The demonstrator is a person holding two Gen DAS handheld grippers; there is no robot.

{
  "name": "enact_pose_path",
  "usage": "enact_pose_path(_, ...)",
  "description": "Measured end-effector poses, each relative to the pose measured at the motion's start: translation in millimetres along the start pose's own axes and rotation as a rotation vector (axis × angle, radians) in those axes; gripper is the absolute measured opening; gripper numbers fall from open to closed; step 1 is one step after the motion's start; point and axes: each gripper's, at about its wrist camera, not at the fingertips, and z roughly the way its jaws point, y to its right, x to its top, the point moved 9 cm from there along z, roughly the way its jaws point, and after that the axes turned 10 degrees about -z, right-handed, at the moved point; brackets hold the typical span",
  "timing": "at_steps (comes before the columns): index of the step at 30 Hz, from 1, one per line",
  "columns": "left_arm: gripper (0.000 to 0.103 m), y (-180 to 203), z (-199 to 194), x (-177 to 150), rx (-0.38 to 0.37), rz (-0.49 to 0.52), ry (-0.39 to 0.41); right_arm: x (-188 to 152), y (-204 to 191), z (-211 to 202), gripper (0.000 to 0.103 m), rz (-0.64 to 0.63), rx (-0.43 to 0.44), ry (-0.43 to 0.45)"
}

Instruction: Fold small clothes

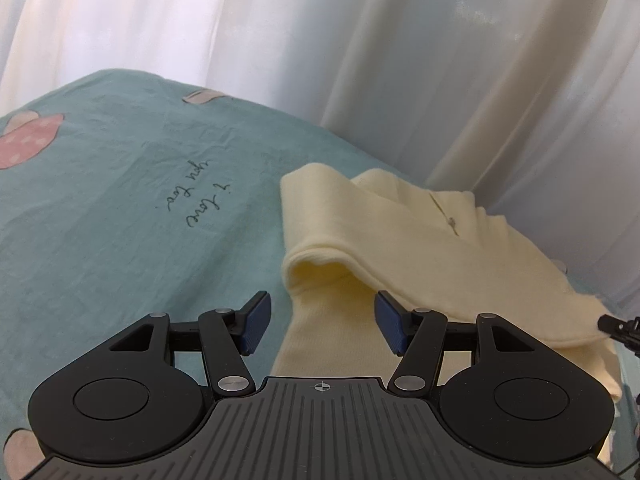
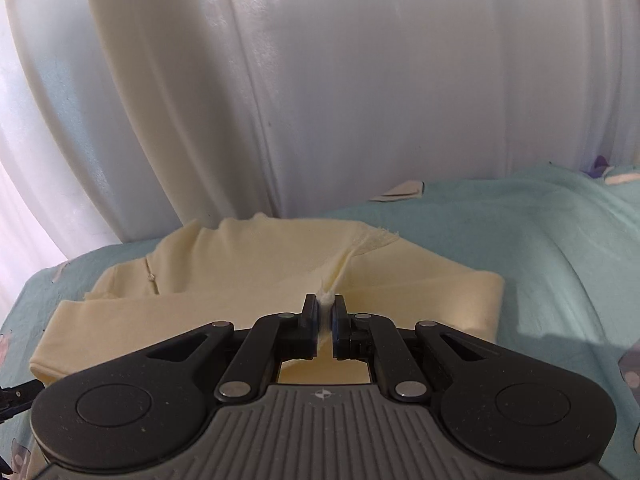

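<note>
A small pale yellow garment (image 1: 400, 232) lies partly folded on a teal bedsheet (image 1: 120, 220), with a raised fold near its left edge. My left gripper (image 1: 322, 322) is open, its blue pads either side of the garment's near strip, holding nothing. In the right wrist view the same garment (image 2: 248, 268) spreads ahead. My right gripper (image 2: 325, 308) is shut on a pinched edge of the garment and lifts it, so a taut crease runs up from the pads. The tip of the right gripper (image 1: 618, 326) shows at the left wrist view's right edge.
White curtains (image 1: 360, 60) hang close behind the bed's far edge, and show in the right wrist view (image 2: 320, 80). The sheet (image 2: 540, 248) has pink prints and handwriting (image 1: 196, 196). Bare sheet lies left of the garment and to its right.
</note>
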Motion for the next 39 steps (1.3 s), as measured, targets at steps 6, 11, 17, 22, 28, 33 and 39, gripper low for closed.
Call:
enact_pose_path(6, 0.063, 13.5, 7.4, -0.5, -0.007, 0.031, -0.008, -3.2, 10.7, -8.8, 0.006, -0.132, -0.205, 0.030)
enact_pose_path(11, 0.063, 18.1, 10.0, -1.3, -0.008, 0.055, -0.012, -27.6, 40.8, -7.1, 0.012, 0.112, -0.091, -0.017)
enact_pose_path(17, 0.063, 15.4, 15.9, -3.3, 0.007, 0.057, -0.027, -34.3, 53.4, -4.6, 0.020, 0.231, -0.018, -0.034)
enact_pose_path(22, 0.063, 15.6, 14.2, -0.9, 0.017, 0.063, -0.012, -27.6, 49.8, -12.9, 0.006, 0.163, -0.148, 0.006)
enact_pose_path(28, 0.064, 6.6, 8.2, 3.8, 0.033, 0.043, 0.005, -33.3, 36.8, -36.2, 0.013, 0.155, -0.125, 0.043)
enact_pose_path(33, 0.064, 6.8, 5.8, 2.8, 0.025, 0.039, 0.001, -45.9, 19.3, -46.0, 0.060, 0.300, 0.092, 0.043)
enact_pose_path(39, 0.066, 10.4, 9.7, -2.4, 0.048, 0.090, -0.010, -69.3, 9.1, -25.8, 0.058, 0.490, 0.213, -0.040)
